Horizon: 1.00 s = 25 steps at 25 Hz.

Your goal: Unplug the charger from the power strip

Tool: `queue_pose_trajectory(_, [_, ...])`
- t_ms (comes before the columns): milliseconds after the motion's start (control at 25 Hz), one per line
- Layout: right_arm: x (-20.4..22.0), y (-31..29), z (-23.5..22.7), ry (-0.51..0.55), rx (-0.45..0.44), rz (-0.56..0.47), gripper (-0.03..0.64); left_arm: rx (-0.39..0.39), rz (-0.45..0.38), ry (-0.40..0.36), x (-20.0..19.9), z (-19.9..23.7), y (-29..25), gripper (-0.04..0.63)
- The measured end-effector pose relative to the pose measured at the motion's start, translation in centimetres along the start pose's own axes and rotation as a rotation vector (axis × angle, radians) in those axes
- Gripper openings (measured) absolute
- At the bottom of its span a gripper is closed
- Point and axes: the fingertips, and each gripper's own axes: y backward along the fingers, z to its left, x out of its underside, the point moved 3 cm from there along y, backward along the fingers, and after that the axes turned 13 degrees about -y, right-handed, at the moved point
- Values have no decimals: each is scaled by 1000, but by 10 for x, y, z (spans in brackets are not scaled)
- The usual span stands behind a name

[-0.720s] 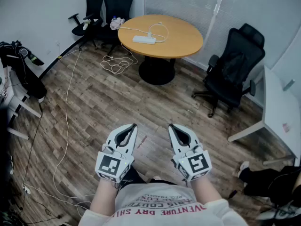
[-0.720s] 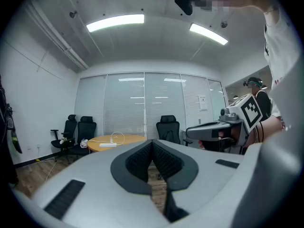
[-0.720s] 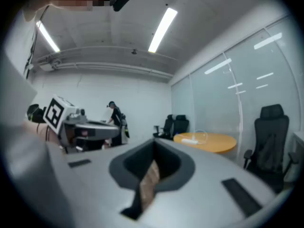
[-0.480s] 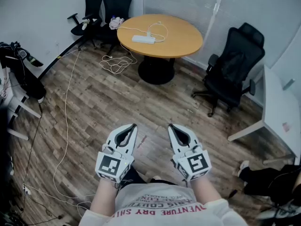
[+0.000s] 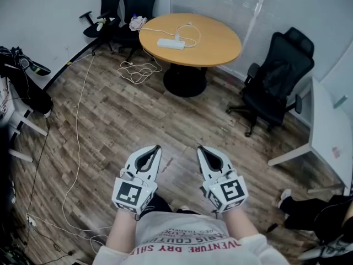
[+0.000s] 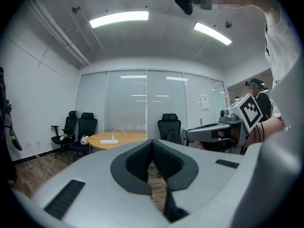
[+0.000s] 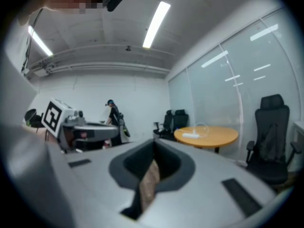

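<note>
A white power strip (image 5: 169, 43) lies on the round wooden table (image 5: 215, 43) far across the room, with a white charger (image 5: 177, 37) plugged into it and its cable looped beside it. In the left gripper view the power strip (image 6: 109, 141) is small and distant, and the same power strip (image 7: 191, 136) is just as small in the right gripper view. My left gripper (image 5: 158, 147) and right gripper (image 5: 201, 148) hover side by side in front of my body, well short of the table. Both are shut with nothing between the jaws.
A black office chair (image 5: 278, 76) stands right of the table, and two more chairs (image 5: 129, 7) stand behind it. White cable (image 5: 138, 70) lies coiled on the wooden floor. A white desk (image 5: 331, 131) is at the right. A person (image 7: 114, 118) stands by the far wall.
The head view has shifted slightly, so the table sits a little further right in the frame. Both grippers hold the same pose, still shut.
</note>
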Motion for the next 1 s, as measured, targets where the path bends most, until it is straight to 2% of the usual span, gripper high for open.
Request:
queue_pose_trajectory(240, [-5,-56,4,-10,15,3,29,23,5,-7,15,52,-16,34])
queue_pose_trajectory(320, [-11,-81,7,-8,25,2,28,28,-10,-31,14,80,-23,34])
queue_pose_trajectory(480, [-28,-136,14,1,66,-15,29,38,-27,-9,13,141,-38,34])
queue_pose_trajectory(760, [-47,-217,25,18,122,-33,29,66,-35,-38,24,233,-55,34])
queue_pose_trajectory(1000, [-40,-265,18,13,105,6,29,48,-10,-15,44,270,-71,34])
